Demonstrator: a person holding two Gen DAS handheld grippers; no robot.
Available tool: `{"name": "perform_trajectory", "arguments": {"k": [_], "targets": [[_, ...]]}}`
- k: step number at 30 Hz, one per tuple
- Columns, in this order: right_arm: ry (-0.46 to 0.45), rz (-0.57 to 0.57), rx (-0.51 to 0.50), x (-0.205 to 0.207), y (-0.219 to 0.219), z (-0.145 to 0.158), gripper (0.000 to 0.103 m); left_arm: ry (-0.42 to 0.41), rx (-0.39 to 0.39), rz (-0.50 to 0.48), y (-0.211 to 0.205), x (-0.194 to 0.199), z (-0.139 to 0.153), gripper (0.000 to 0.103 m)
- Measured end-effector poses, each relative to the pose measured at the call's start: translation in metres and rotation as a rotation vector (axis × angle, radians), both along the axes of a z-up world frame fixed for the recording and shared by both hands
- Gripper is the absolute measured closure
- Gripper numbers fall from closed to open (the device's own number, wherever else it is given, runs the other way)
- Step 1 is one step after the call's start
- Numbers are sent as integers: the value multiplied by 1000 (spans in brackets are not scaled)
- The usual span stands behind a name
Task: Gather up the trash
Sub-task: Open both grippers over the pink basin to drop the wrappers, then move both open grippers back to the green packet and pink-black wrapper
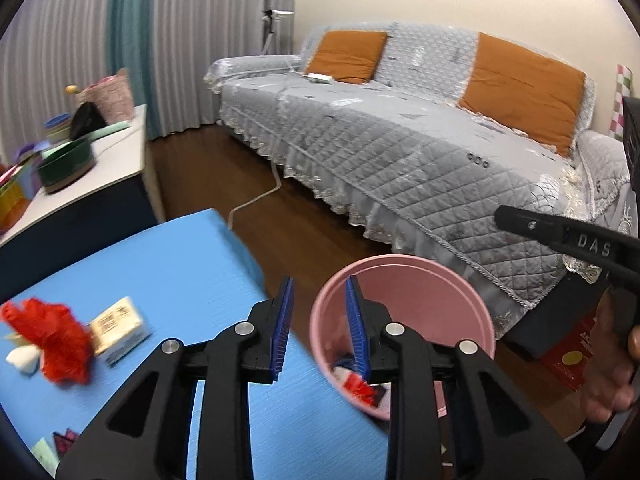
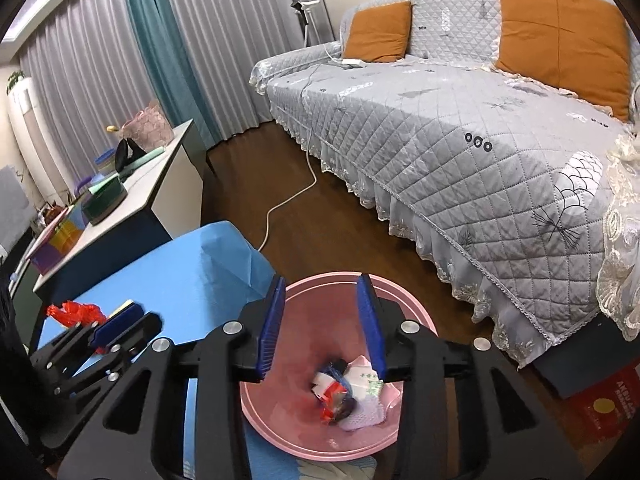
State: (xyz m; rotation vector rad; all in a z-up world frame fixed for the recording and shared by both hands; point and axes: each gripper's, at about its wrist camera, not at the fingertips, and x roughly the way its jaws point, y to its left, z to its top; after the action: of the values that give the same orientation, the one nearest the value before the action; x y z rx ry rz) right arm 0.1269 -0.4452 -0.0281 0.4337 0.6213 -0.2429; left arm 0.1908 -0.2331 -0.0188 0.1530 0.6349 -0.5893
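While both grippers hang over the pink bin (image 2: 404, 300), nothing sits between either pair of blue pads. The right gripper (image 2: 322, 324) is poised straight above the bin's mouth, jaws parted a moderate way and empty, and directly under it lies a heap of wrappers (image 2: 348, 396) on the bin floor: white, red and dark scraps, somewhat blurred. So a fair share of the rubbish is already in, I'd say.

The left gripper (image 1: 318, 328) straddles the near edge of the blue table (image 1: 180, 264) and the bin's rim, jaws likewise part-open and holding nothing.

Further along the table, near its left edge, the job is not finished. A crumpled red wrapper (image 1: 60, 336) lies there, with a small cream packet (image 1: 120, 330) bearing a printed code touching its right side, and a white scrap (image 1: 24, 358) just beside it on the left. A couple more bits peek in at the table's near left corner, too cut off to name.

Beyond, across the wooden floor, stands a grey quilted sofa (image 2: 460, 120).

My reading: past halfway, with that red cluster the next call.
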Motion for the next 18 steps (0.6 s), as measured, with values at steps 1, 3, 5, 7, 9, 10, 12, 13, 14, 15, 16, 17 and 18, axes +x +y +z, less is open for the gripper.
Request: {"name": "perform_trajectory", "arguments": {"k": [1, 3, 5, 7, 9, 10, 12, 13, 14, 15, 16, 17, 18], "targets": [[-4, 4, 0, 0, 3, 2, 65, -1, -3, 12, 7, 0, 1, 76], [-8, 17, -11, 2, 10, 4, 65, -5, -9, 43, 26, -2, 5, 76], [-11, 37, -17, 4, 20, 6, 65, -13, -12, 68, 42, -4, 8, 76], [-16, 55, -22, 5, 29, 9, 65, -20, -12, 94, 59, -9, 12, 76], [-25, 75, -28, 7, 40, 12, 65, -28, -14, 118, 76, -13, 15, 76], [-30, 89, -33, 8, 47, 14, 65, -31, -16, 132, 85, -15, 16, 76], [-38, 112, -41, 10, 59, 17, 65, -32, -21, 162, 103, -18, 18, 76], [-42, 125, -44, 11, 65, 18, 65, -32, -24, 174, 111, -20, 19, 76], [-45, 137, -46, 12, 71, 19, 65, -32, -26, 192, 121, -21, 19, 76], [-48, 156, -50, 13, 81, 20, 65, -32, -28, 204, 127, -22, 20, 76], [-50, 171, -54, 14, 88, 21, 65, -30, -32, 226, 138, -24, 20, 76], [-50, 183, -57, 15, 94, 20, 65, -30, -36, 243, 147, -26, 20, 76], [-51, 204, -59, 17, 103, 20, 65, -29, -39, 256, 153, -27, 20, 76]]}}
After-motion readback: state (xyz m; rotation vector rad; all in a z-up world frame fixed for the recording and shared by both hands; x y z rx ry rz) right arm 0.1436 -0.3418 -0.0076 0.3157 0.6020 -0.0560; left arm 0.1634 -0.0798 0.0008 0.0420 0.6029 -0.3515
